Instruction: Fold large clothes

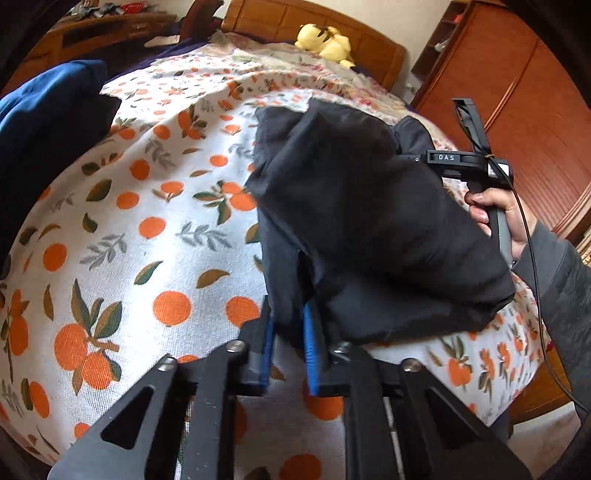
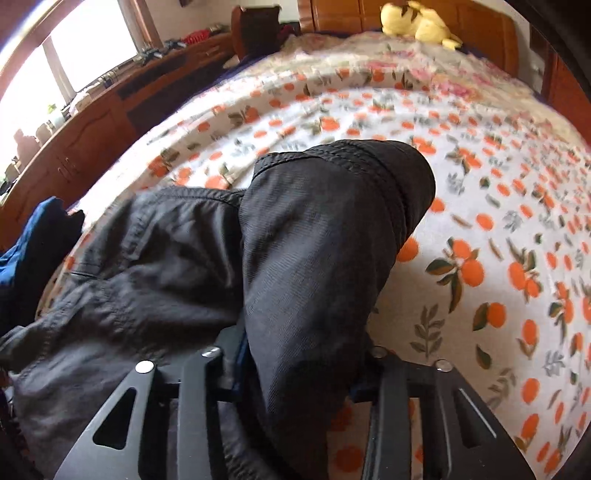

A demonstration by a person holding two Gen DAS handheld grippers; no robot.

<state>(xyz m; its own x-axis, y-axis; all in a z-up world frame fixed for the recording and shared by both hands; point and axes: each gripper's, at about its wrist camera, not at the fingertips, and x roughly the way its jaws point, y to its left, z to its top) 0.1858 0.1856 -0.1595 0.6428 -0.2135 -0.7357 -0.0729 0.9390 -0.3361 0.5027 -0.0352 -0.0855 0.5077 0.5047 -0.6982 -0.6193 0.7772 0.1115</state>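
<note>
Garment: dark trousers (image 2: 314, 258) lifted off the bed (image 1: 129, 258) so it hangs free for folding
Left tool (image 1: 290, 332): pinching an edge
Right tool (image 2: 295, 369): clamping a bunched fold

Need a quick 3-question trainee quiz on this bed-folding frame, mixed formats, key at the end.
1. True or false: the dark garment lies flat and untouched on the orange-print bedspread.
2. Which tongs grip the garment? A) left only B) right only C) both
3. Fill in: the yellow plush toy sits by the wooden ____.

Key: 1 false, it is bunched and gripped; 2 C, left tongs and right tongs both pinch fabric; 3 headboard.
</note>
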